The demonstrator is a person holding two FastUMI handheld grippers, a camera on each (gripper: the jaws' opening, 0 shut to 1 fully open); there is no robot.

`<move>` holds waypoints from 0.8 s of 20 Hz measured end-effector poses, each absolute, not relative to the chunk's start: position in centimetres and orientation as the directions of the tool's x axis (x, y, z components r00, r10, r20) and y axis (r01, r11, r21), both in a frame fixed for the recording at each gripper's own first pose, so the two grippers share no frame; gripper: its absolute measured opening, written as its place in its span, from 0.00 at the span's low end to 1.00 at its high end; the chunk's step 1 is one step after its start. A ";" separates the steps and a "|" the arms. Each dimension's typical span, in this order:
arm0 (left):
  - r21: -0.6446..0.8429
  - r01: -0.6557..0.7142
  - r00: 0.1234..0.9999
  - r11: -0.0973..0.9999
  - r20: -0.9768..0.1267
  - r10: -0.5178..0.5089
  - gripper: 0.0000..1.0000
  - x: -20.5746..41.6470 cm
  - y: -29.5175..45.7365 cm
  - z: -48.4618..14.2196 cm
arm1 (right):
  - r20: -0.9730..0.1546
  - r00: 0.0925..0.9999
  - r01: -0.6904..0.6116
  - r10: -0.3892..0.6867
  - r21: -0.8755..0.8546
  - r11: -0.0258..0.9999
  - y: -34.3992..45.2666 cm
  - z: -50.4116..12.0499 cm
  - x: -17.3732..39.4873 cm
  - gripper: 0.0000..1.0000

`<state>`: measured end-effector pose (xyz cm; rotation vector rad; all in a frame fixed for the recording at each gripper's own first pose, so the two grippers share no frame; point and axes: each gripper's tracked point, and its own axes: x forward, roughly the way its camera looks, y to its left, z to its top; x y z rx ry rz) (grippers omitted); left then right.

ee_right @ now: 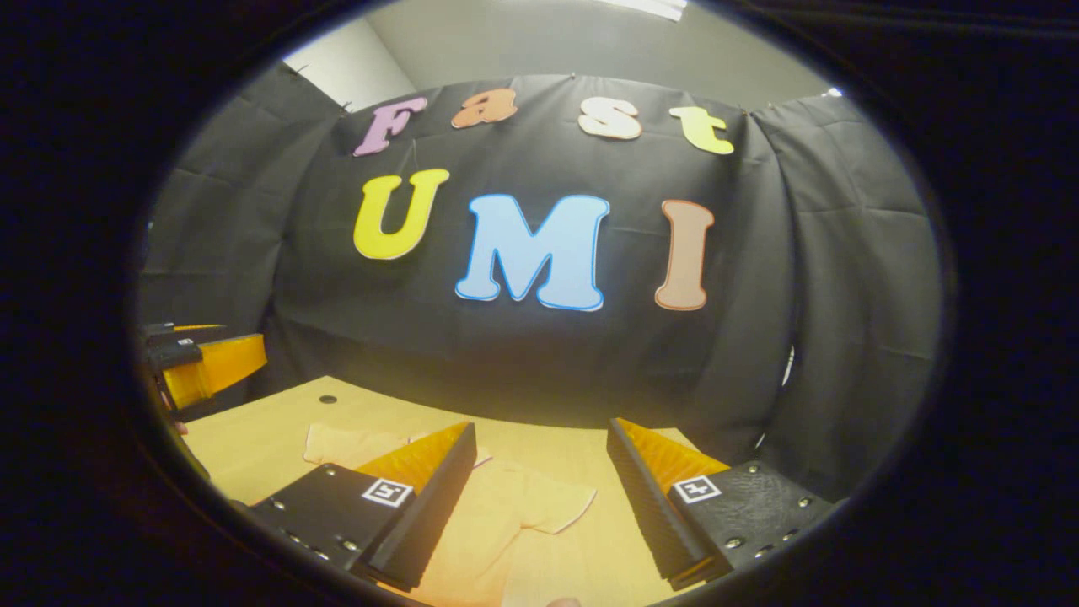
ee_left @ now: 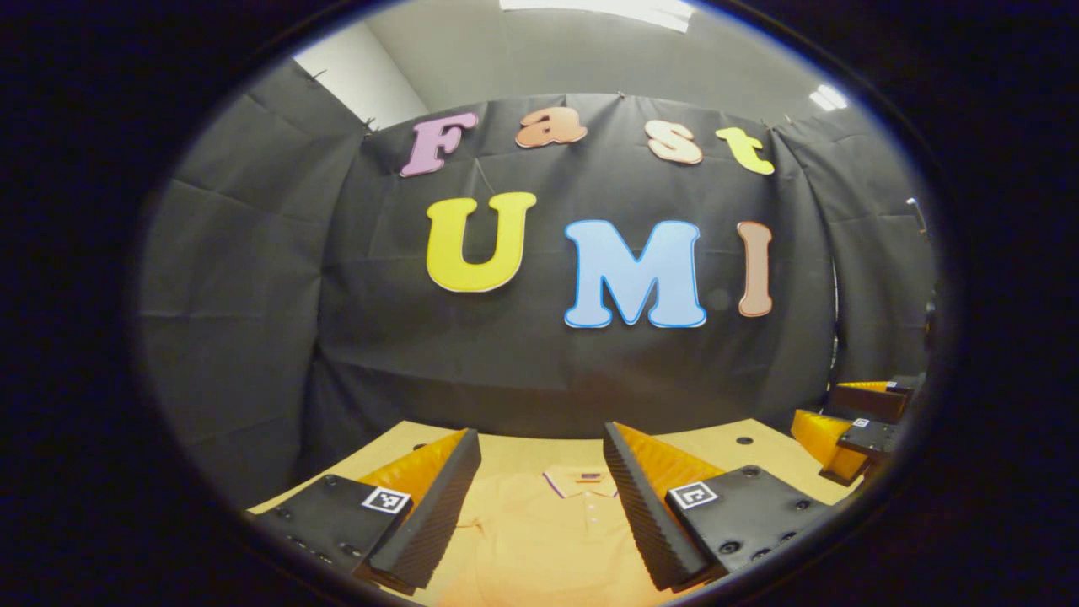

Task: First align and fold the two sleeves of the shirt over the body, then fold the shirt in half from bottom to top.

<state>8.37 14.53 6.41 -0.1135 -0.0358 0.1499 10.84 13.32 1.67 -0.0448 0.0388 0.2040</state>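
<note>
Black cloth is backing a tan table (ee_left: 716, 447) at the bottom of both views. An orange polo shirt (ee_left: 548, 531) is lying flat, collar showing between the left gripper (ee_left: 539, 497) fingers, one sleeve spreading between the right gripper (ee_right: 539, 497) fingers. Both are gaping wide, holding nothing.

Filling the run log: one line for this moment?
shirt: flat on table, sleeves unfolded | left tool: open | right tool: open

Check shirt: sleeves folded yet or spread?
Spread. The shirt lies flat on the table, one sleeve sticking out sideways.
</note>
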 end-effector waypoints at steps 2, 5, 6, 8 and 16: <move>-0.109 -0.139 0.990 0.984 0.013 0.141 0.96 9.4 15.0 5.9 | -0.093 0.980 -0.180 0.176 -0.035 0.983 13.1 -0.2 12.8 0.96; -0.116 -0.136 0.991 0.984 -0.005 0.136 0.96 10.4 16.0 5.3 | -0.179 0.972 -0.159 0.155 -0.012 0.987 12.8 -3.3 15.7 0.97; -0.117 -0.137 0.991 0.984 -0.013 0.136 0.96 10.8 16.3 4.8 | -0.210 0.966 -0.155 0.152 0.003 0.988 12.7 -4.5 16.6 0.97; -0.103 -0.143 0.990 0.984 -0.017 0.142 0.95 11.1 16.8 4.5 | -0.265 0.954 -0.139 0.141 0.027 0.990 12.3 -6.4 18.3 0.97; -0.126 -0.163 0.986 0.979 -0.065 0.156 0.96 12.5 18.0 2.3 | -0.435 0.897 -0.074 0.076 0.021 0.997 11.4 -13.1 24.3 0.97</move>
